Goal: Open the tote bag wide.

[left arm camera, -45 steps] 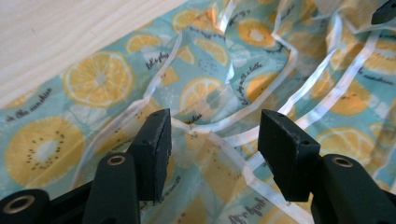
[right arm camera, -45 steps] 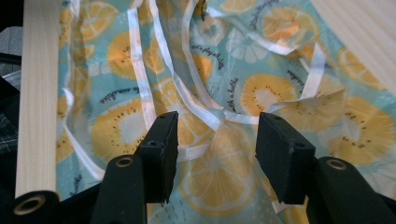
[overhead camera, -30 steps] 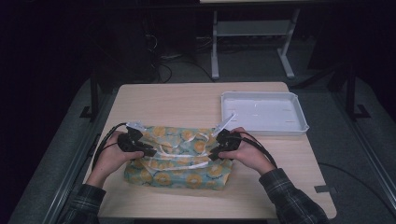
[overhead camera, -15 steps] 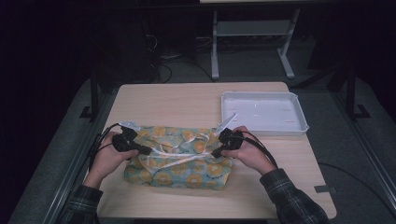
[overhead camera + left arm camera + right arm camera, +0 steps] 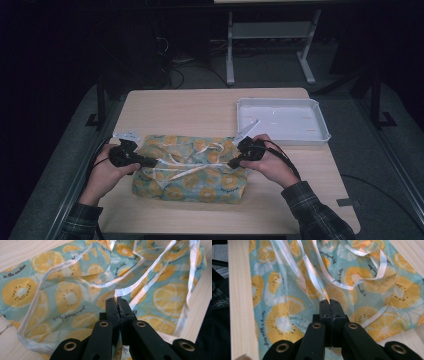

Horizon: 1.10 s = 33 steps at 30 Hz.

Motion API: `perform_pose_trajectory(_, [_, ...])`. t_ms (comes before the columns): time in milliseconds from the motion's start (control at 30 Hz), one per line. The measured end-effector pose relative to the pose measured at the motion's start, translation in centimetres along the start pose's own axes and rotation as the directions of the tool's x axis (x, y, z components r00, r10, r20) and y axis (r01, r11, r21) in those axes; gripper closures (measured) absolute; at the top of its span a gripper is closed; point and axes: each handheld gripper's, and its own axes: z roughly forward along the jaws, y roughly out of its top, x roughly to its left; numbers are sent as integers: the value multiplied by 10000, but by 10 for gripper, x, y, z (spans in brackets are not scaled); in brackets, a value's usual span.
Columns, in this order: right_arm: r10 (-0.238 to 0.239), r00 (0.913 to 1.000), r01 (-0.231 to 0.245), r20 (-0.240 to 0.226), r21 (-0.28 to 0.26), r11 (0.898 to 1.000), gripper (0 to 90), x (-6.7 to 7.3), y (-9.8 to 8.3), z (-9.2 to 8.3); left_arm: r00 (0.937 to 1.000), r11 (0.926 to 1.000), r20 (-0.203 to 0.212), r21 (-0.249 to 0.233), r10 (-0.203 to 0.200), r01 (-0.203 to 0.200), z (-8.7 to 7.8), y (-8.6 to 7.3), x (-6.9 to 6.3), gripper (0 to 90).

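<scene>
I have the fruit-print bag (image 5: 190,167) lying long-side across the tabletop (image 5: 200,107), between my claws. Left claw (image 5: 150,162) is clamped on its clear edge band at the bag's left end, right claw (image 5: 234,161) on, I think, the band at the right end.

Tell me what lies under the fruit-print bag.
The fruit-print bag lies flat on the wooden table, which shows all round it. Whatever sits beneath its middle is covered by the bag itself.
</scene>
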Motion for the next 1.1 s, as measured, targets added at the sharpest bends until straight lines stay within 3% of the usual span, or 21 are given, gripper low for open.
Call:
perform_pose_trajectory(367, [-79, 9999, 73, -106, -576, 9983, 895, 7, 2, -15, 9994, 9970, 319, -767, 147, -122, -12, -1, -4, 884])
perform_pose_trajectory(667, [-247, 9996, 235, -167, -717, 9972, 894, 17, 0, -22, 9974, 9938, 645, -1078, 332, -261, -20, -6, -14, 885])
perform_pose_trajectory(900, [-492, 9982, 462, -350, -825, 9955, 893, 30, -5, -28, 9941, 9937, 930, -1018, 555, -459, -21, -22, -22, 869])
perform_pose_trajectory(1100, [-699, 9957, 656, -609, -702, 9954, 893, 41, -11, -26, 9913, 9971, 1208, -617, 515, -443, -18, -36, -25, 880])
